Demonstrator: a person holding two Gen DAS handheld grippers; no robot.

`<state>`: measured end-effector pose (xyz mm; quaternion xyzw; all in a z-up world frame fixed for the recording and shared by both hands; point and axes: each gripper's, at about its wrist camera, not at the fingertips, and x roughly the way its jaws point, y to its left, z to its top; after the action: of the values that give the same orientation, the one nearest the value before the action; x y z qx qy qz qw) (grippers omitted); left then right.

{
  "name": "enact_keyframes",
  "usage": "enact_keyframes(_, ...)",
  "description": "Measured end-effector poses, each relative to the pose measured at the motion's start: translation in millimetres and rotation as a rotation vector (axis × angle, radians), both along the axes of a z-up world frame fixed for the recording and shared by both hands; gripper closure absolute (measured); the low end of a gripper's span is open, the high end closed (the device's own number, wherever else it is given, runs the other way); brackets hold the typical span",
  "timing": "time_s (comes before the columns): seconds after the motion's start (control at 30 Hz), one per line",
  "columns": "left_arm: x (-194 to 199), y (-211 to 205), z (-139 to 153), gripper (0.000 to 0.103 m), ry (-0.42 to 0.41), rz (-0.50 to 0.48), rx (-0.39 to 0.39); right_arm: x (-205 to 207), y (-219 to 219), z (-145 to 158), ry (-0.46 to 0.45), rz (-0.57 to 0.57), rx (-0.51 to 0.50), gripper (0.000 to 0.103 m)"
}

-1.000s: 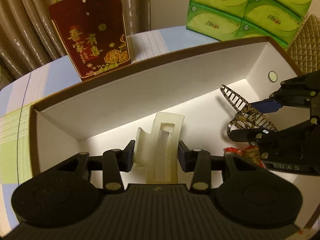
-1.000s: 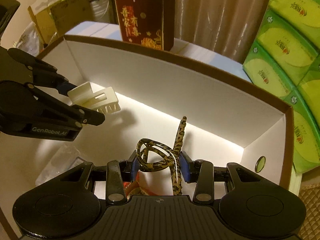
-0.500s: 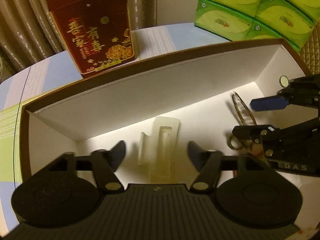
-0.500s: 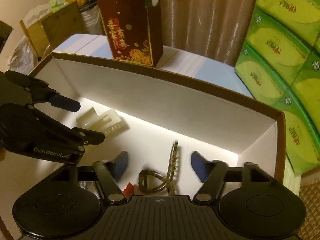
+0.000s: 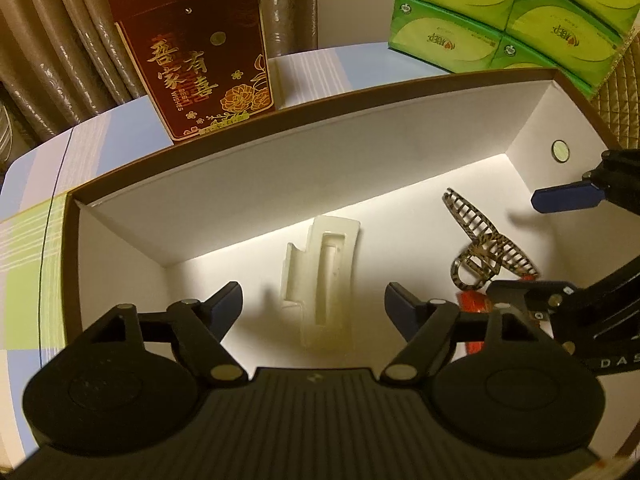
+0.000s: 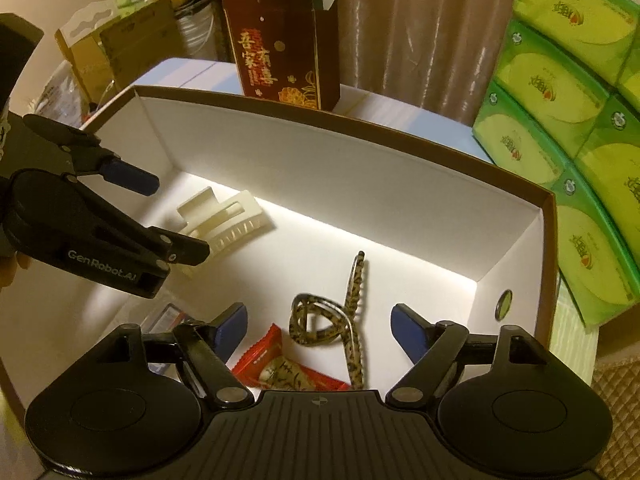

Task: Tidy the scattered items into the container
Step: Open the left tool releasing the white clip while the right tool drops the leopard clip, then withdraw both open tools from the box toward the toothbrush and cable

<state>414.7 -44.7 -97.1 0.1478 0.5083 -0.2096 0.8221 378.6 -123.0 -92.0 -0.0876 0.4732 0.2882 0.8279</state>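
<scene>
A cream hair claw clip (image 5: pixel 320 276) lies on the floor of the white box (image 5: pixel 280 168) with a brown rim. My left gripper (image 5: pixel 314 304) is open and empty just above it. A leopard-print hair claw clip (image 6: pixel 336 320) lies on the box floor (image 6: pixel 400 216) next to a red snack packet (image 6: pixel 280 368). My right gripper (image 6: pixel 318 330) is open and empty above them. The cream clip (image 6: pixel 224 220) shows in the right wrist view, and the leopard clip (image 5: pixel 486 240) and red packet (image 5: pixel 472 304) show in the left wrist view.
A dark red gift box (image 5: pixel 196 56) stands on the table behind the white box. Green tissue packs (image 5: pixel 504 16) are stacked at the back right. A clear packet (image 6: pixel 160 320) lies in the box near the left side. Cardboard boxes (image 6: pixel 104 52) stand beyond the table.
Both grippers have opened and let go: the cream clip and the leopard clip now lie on the box floor. Both grippers have pulled back and up a little.
</scene>
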Motion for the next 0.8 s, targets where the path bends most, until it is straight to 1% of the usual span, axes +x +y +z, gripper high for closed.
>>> enact_keyframes(0.4, -28, 6, 28, 0.019, -0.042, 0.003, -0.015, -27, -13, 24, -0.032, -0.032, 0.036, 0.021)
enact_keyframes(0.57, -46, 7, 43, 0.018, -0.068, 0.005, -0.022, -44, -18, 35, -0.054, -0.048, 0.044, 0.018)
enact_keyframes(0.67, -56, 10, 53, 0.017, -0.078, 0.01, -0.039, -54, -22, 42, -0.063, -0.061, 0.061, 0.017)
enact_keyframes(0.8, -73, 14, 67, 0.014, -0.095, 0.014, -0.051, -67, -26, 53, -0.079, -0.073, 0.075, 0.015)
